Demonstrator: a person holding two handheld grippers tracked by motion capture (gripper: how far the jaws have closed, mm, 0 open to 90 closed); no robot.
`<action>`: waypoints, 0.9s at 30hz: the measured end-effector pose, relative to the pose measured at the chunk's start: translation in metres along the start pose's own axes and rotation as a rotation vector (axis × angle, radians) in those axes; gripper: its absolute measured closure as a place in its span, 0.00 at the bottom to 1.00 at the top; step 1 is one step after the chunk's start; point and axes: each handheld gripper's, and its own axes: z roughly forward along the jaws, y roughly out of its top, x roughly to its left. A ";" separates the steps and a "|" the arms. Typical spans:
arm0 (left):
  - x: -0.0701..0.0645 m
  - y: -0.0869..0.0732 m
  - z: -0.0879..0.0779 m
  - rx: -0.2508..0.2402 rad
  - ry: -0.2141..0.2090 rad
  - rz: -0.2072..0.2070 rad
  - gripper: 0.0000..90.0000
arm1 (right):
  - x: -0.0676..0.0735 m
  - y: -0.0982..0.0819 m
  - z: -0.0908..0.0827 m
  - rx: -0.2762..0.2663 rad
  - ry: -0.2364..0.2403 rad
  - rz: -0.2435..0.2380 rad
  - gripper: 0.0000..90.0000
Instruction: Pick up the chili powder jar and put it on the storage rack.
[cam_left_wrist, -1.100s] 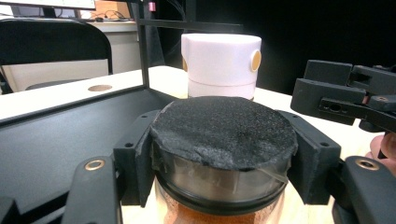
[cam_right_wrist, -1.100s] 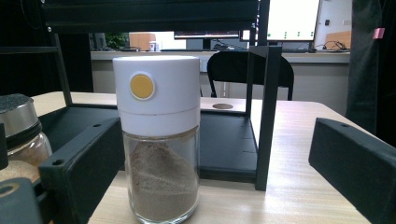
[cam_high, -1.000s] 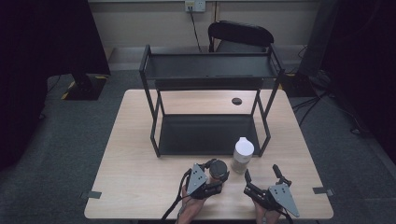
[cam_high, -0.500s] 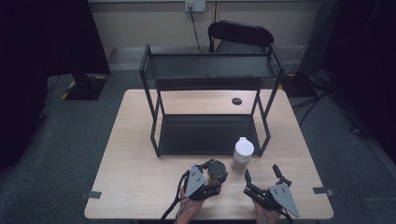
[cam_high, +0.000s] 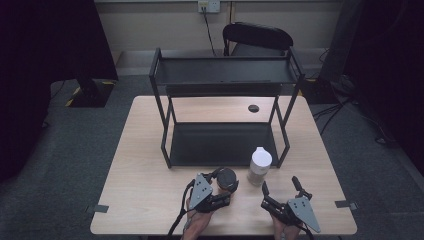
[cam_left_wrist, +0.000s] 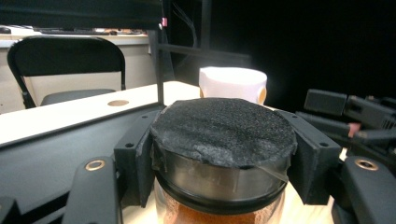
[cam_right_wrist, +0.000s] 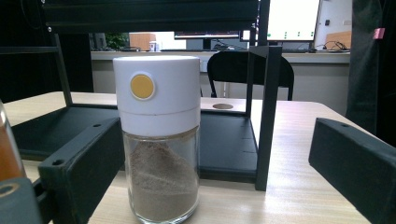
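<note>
Left gripper (cam_high: 223, 186): closed on a dark-lidded jar (cam_high: 226, 178); in the left gripper view the two black jaws are seen pressed against the sides of the jar's lid (cam_left_wrist: 224, 130), one on each side.
Dark-lidded jar: held upright near the front edge of the table (cam_high: 140, 190), just in front of the shelf rack (cam_high: 222, 75); an orange-brown powder is seen through the glass below the lid.
Right gripper (cam_high: 280, 188): jaws spread wide, nothing held between them; it is placed to the right of the left gripper, near the table's front edge.
White-capped jar (cam_high: 260, 165): stood upright on the table, just beside the dark-lidded jar and close to the rack's front right leg; in the right gripper view it is seen between the open jaws but farther off, untouched, with a yellow dot (cam_right_wrist: 142, 87) on its cap and a grey-brown powder inside.
Shelf rack: black, two levels, set at the middle of the table.
Chair (cam_high: 257, 37): black, placed behind the table.
</note>
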 end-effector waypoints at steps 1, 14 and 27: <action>0.000 0.002 -0.001 -0.004 0.004 0.000 0.39 | 0.000 0.000 0.000 0.000 0.000 0.000 0.03; 0.008 0.027 -0.013 -0.068 0.008 -0.002 0.39 | 0.000 0.000 0.000 0.000 0.001 0.001 0.03; 0.016 0.060 -0.011 -0.091 0.029 0.011 0.39 | 0.000 0.000 0.000 0.000 0.001 0.001 0.03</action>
